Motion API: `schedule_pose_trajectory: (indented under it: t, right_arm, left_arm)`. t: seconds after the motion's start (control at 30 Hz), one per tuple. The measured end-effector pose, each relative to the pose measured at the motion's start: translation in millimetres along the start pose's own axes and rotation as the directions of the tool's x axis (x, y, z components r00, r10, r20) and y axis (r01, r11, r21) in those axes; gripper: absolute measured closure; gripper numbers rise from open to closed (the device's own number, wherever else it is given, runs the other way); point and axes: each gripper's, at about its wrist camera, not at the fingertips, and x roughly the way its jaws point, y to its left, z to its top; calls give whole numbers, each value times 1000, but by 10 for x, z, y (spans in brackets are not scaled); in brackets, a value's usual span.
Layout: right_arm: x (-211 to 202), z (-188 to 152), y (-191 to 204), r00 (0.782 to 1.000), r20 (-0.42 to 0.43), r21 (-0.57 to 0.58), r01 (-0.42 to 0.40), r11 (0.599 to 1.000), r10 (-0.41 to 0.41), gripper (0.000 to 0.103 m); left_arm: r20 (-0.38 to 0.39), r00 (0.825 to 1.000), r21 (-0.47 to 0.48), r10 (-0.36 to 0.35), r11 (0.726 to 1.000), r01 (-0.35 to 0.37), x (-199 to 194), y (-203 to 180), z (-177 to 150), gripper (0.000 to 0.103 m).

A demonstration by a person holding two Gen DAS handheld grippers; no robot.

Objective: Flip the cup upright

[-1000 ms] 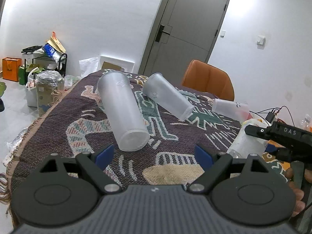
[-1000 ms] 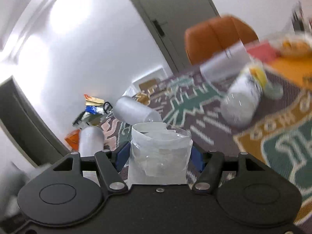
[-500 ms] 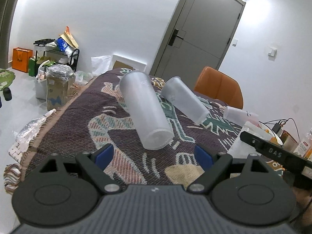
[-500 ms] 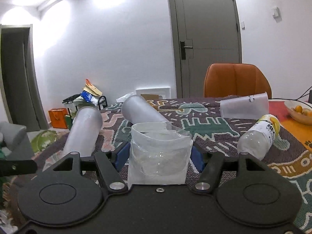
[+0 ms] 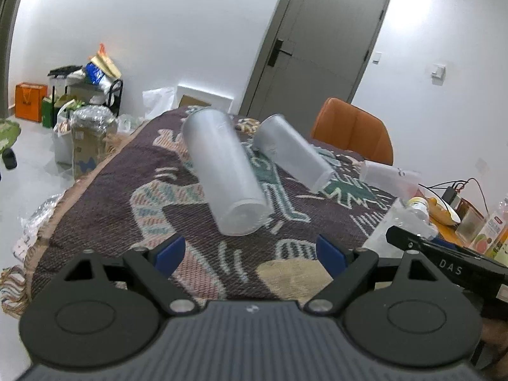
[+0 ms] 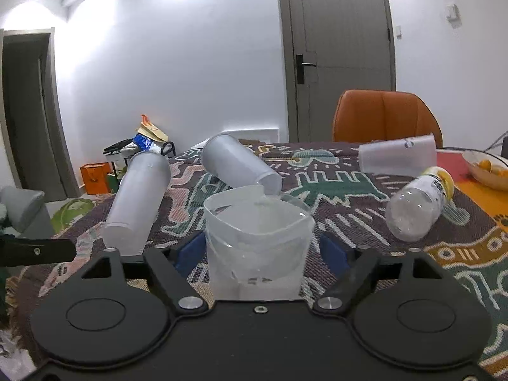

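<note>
1. Right gripper (image 6: 259, 250): a clear plastic cup (image 6: 257, 247) stands mouth-up between its blue pads (image 6: 190, 250), rim dented. The left pad looks to be touching the cup wall; on the right I cannot tell whether the pad is touching it or just off it, so I cannot say if the grip is on
2. Whether the cup's base rests on the patterned tablecloth (image 6: 349, 216) is hidden by the gripper body
3. Left gripper (image 5: 250, 252): jaws spread wide, nothing between them, held above the near end of the tablecloth (image 5: 127, 222)
4. Just ahead of the left gripper a tall frosted cup (image 5: 222, 174) lies on its side, base toward the camera
5. A second frosted cup (image 5: 293, 155) lies on its side beyond it, near but apart
6. A third cup (image 6: 398, 155) lies on its side at the far right, in front of the orange chair (image 6: 384, 116)
7. A plastic bottle (image 6: 419, 204) with a yellow cap lies on its side to the right of the held cup, well apart
8. A bowl of fruit (image 6: 485, 171) sits at the right edge
</note>
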Motion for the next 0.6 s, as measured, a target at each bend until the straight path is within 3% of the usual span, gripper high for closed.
schedule_pose_trajectory:
  t: [0.1, 0.17, 0.6]
  right_arm:
    - [-94, 6, -73, 1000, 8, 14, -25, 1000, 25, 8]
    - [-148, 12, -108, 999, 3, 13, -47, 999, 47, 6]
    - [-558, 46, -386, 990, 21, 12, -142, 990, 142, 0]
  left_arm:
    - [13, 1000, 26, 4, 1000, -4, -29, -114, -8, 9]
    - [25, 1000, 38, 6, 999, -7, -51, -190, -19, 5]
    - [49, 999, 119, -5, 993, -1, -150, -649, -17, 4]
